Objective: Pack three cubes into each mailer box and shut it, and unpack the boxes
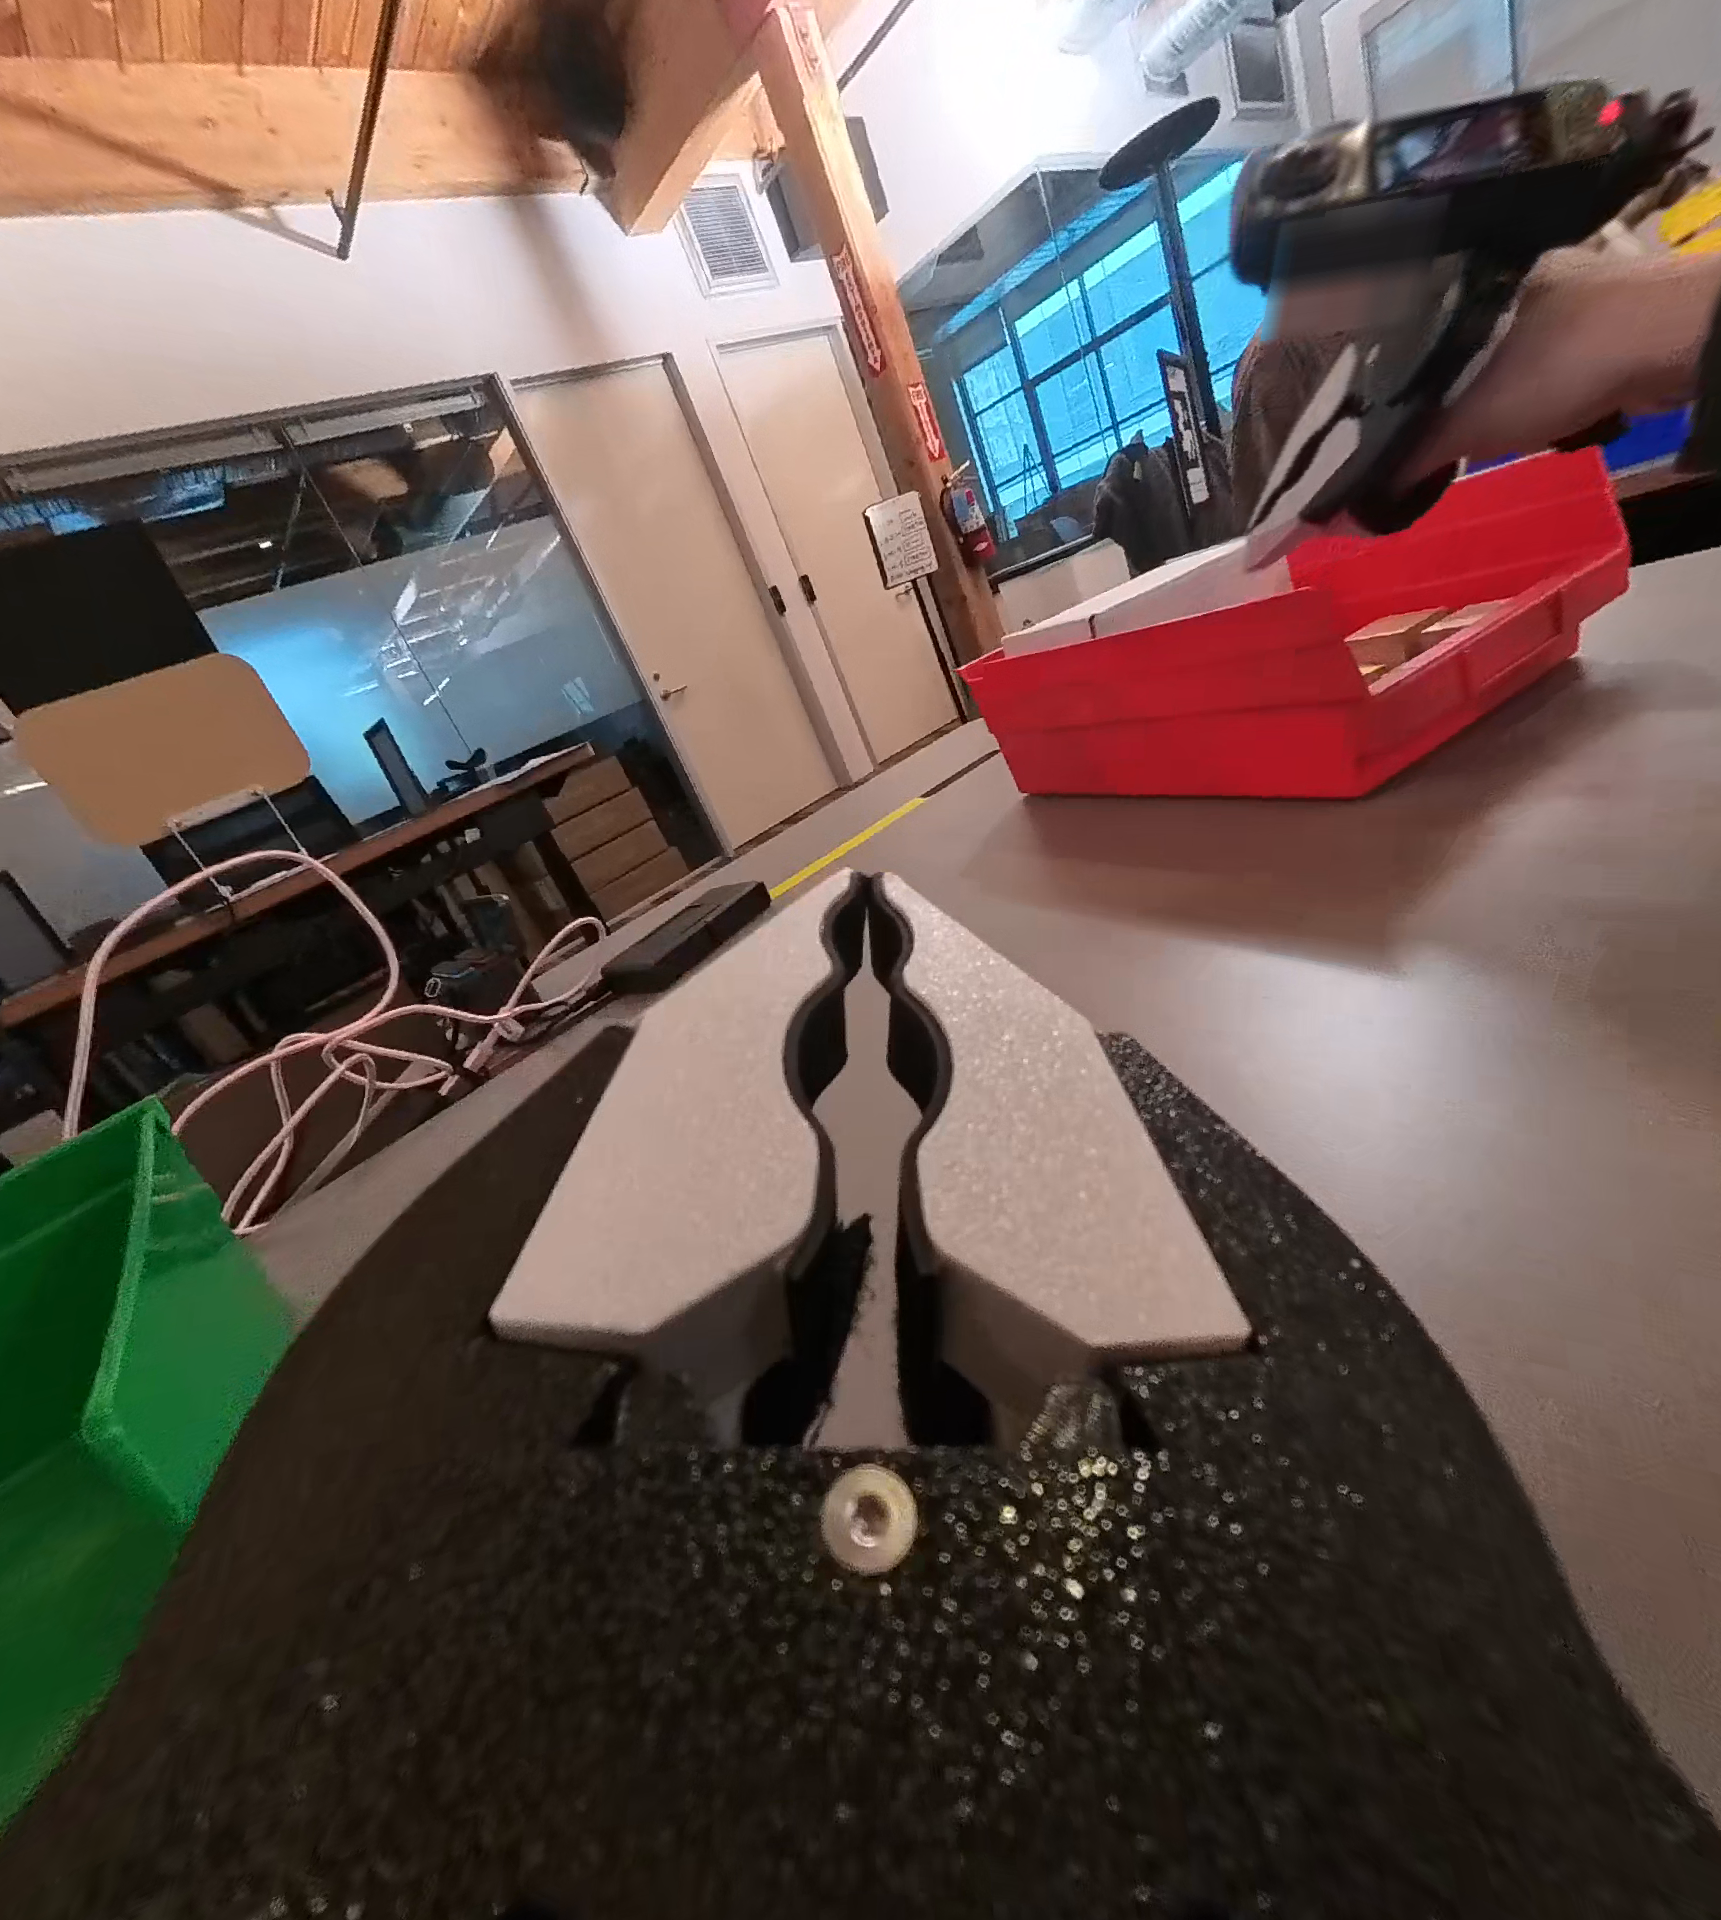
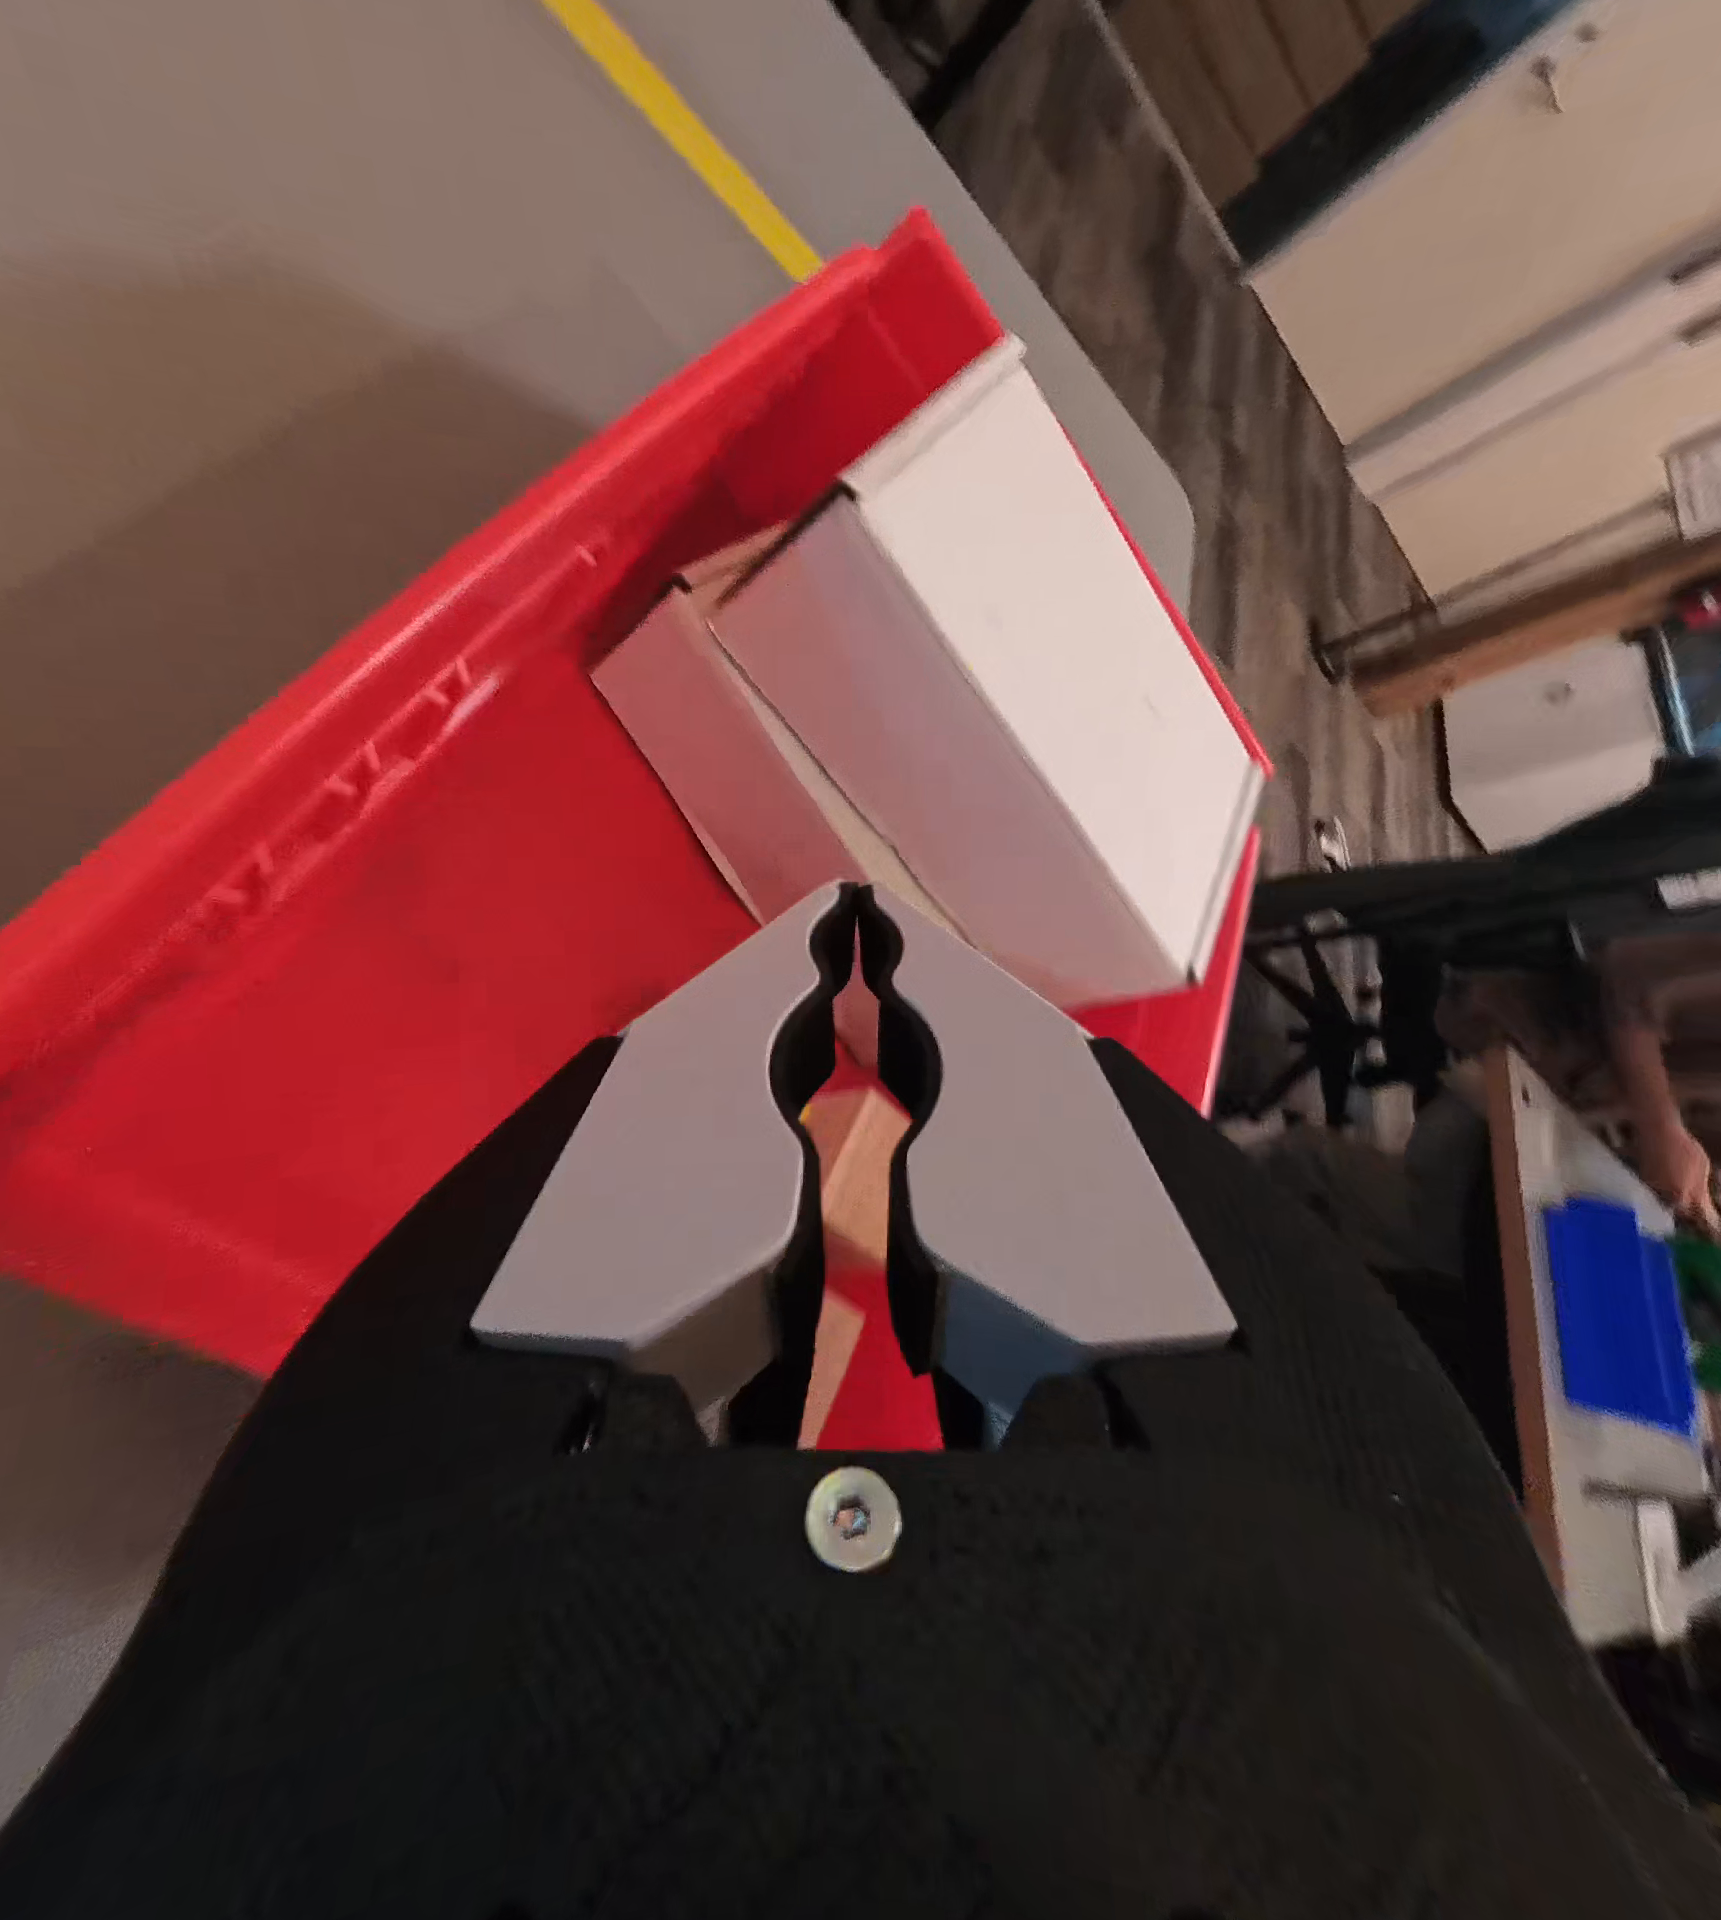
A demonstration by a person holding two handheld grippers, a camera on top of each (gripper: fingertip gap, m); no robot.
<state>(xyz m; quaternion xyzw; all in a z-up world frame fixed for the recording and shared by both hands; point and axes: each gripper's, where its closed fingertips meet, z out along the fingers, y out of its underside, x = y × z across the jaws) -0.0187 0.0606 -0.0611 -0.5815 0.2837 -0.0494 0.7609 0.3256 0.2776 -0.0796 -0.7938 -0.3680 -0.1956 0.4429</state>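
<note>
Left gripper point(image 1: 866, 914): jaws fully together, the tips of the two grey fingers point(image 1: 710, 1091) meeting with nothing between them. It hangs low over the bare grey counter point(image 1: 1355, 1039), well apart from the task's things. A green bin point(image 1: 56, 1351) stands at its left, and pale cables point(image 1: 316, 1039) and a flat black device point(image 1: 690, 935) lie beyond its tips near the counter's far edge.

Right gripper point(image 2: 854, 914): jaws likewise together, the tips touching and gripping nothing. They point down into a red bin point(image 2: 316, 987) and lie against, or just in front of, the near lower edge of a white mailer box point(image 2: 991, 707); whether they truly touch the cardboard cannot be told. The left wrist view shows the same gripper point(image 1: 1282, 540) from afar, held in a person's hand point(image 1: 1583, 353), its pale tip at the upper edge of the box point(image 1: 1157, 597).

Mailer box: closed, resting tilted inside the red bin point(image 1: 1251, 717) against its far wall; a second white box point(image 2: 690, 727) sits just beside it, partly under it.

Cubes: pale wooden blocks point(image 1: 1407, 639) lie in the bin's other end. One wooden face point(image 2: 861, 1143) shows through the hollow between the right gripper's fingers, lying below them in the bin.

The red bin stands on the counter point(image 2: 108, 416) near its edge.
</note>
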